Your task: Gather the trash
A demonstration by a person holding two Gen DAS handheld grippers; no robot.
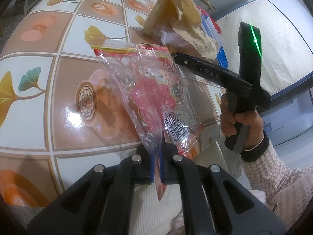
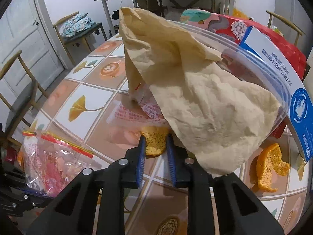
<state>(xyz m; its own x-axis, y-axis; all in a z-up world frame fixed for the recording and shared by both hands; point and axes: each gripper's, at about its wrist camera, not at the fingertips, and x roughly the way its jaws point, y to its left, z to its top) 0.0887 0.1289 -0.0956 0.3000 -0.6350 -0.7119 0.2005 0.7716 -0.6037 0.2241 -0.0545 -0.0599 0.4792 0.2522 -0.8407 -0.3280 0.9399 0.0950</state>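
The left gripper (image 1: 156,156) is clamped tight on the lower edge of a clear crinkly plastic bag with red and pink print (image 1: 148,82), lifting it off the glossy tiled tabletop with ginkgo-leaf and coffee-cup pictures (image 1: 64,45). Held up like that, with its mouth toward the far side, the bag looks meant to serve as the sack for the rubbish.

The right gripper (image 2: 155,146) reaches down toward the near edge of a heap: a crumpled tan paper napkin (image 2: 195,98) draped over a clear plastic tub with a blue label (image 2: 273,64), with a thin printed wrapper (image 2: 133,115) flat beneath. Between its blue pads sits a piece of orange peel, pith side up (image 2: 155,143). The left pad touches the peel; the right one is so close I cannot tell whether it presses yet, so I judge the grip as not quite settled.

A second, larger orange peel (image 2: 270,168) lies on the table to the right, well apart from both claws.
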